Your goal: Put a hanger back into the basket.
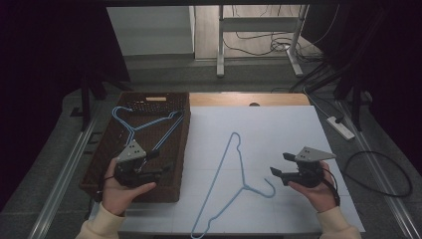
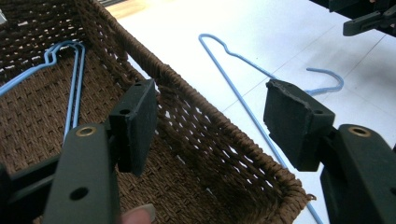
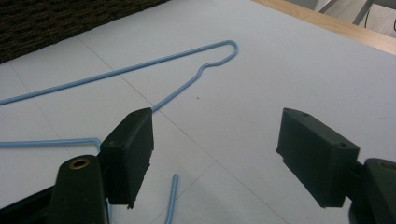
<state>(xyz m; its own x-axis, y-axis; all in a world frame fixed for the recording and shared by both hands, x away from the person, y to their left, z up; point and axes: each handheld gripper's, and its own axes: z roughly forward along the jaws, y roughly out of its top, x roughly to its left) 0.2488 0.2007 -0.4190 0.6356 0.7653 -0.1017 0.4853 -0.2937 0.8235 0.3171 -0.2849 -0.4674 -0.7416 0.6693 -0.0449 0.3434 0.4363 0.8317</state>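
A light blue wire hanger lies flat on the white table, its hook curling toward my right gripper. It also shows as the hanger and the hanger in the gripper views. More blue hangers lie in the brown woven basket at the left. My left gripper hangs open over the basket's near right part, nothing between its pads. My right gripper stands open just right of the hook, also empty, one pad near the hanger wire.
The basket wall rises between my left gripper and the table hanger. A wooden strip runs along the table's far edge. Cables and a power strip lie on the floor at the right, desk legs behind.
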